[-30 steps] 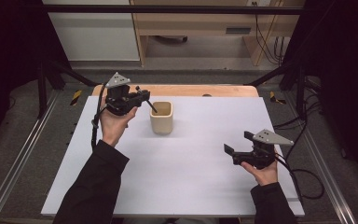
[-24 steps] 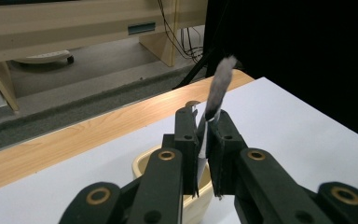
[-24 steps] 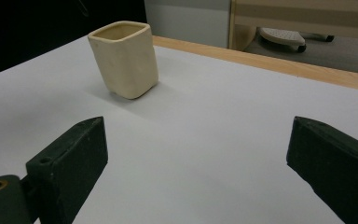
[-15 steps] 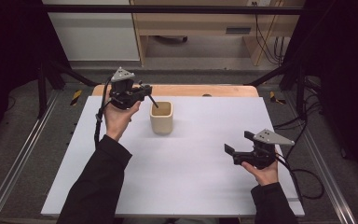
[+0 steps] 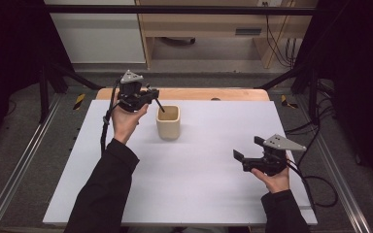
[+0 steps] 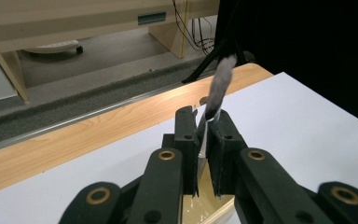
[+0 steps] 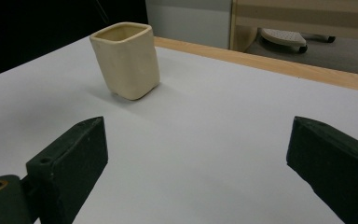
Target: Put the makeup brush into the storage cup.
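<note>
Jaws of the left gripper (image 6: 204, 135) pinch a thin brush (image 6: 216, 91) just above the beige cup (image 5: 168, 122), its tip not yet inside; dropping it in remains. Right gripper (image 5: 245, 153), well apart from the cup, is spread and empty.

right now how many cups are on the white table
1. The cream cup stands upright on the white table, toward its far side left of centre. The left gripper holds a brush beside it; the right gripper is open, well apart.
</note>
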### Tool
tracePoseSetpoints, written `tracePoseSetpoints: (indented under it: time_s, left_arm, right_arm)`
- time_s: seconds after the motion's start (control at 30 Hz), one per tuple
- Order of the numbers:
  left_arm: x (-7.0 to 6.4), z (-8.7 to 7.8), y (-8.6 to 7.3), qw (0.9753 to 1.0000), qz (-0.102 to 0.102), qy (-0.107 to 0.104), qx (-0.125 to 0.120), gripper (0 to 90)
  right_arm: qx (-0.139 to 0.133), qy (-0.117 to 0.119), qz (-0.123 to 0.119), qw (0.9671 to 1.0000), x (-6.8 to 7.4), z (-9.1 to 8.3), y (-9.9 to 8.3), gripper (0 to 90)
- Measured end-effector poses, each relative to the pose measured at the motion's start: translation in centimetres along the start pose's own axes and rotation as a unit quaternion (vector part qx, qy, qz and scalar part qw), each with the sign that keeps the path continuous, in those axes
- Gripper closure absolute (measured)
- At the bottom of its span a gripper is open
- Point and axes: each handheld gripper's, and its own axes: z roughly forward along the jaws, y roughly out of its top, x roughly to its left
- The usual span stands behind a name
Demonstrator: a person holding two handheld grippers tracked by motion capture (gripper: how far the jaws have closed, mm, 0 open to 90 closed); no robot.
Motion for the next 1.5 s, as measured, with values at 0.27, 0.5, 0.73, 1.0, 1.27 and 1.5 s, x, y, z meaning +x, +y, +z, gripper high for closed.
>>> tracePoseSetpoints:
  time_s: [0.27, 0.5, 0.73, 1.0, 1.27, 1.5]
  left_arm:
    - [0.4, 0.6, -0.9, 0.9999, -0.003, 0.006, 0.012, 83.4]
    - [0.7, 1.0, -1.6, 0.9997, -0.006, 0.005, 0.021, 83.3]
    - [0.7, 1.3, -2.0, 0.9996, -0.003, 0.005, 0.026, 83.4]
    - [0.6, 2.1, -3.0, 0.9994, -0.004, 0.003, 0.034, 83.4]
    - [0.5, 2.7, -3.8, 0.9992, -0.006, 0.000, 0.040, 83.4]
    - [0.3, 3.5, -4.5, 0.9990, -0.004, -0.001, 0.046, 83.3]
  right_arm:
    - [-0.002, 0.001, 0.001, 1.0000, 0.1, 0.0, 0.0, 5.4]
    - [-0.002, 0.001, 0.001, 1.0000, 0.0, -0.1, 0.0, 5.1]
    - [-0.002, 0.001, 0.001, 1.0000, 0.1, 0.0, 0.0, 5.0]
    - [0.000, 0.001, 0.000, 1.0000, 0.1, 0.0, 0.0, 5.1]
    - [0.001, 0.002, 0.000, 1.0000, 0.1, 0.0, 0.0, 5.2]
    - [0.001, 0.002, 0.000, 1.0000, 0.2, 0.0, 0.0, 5.2]
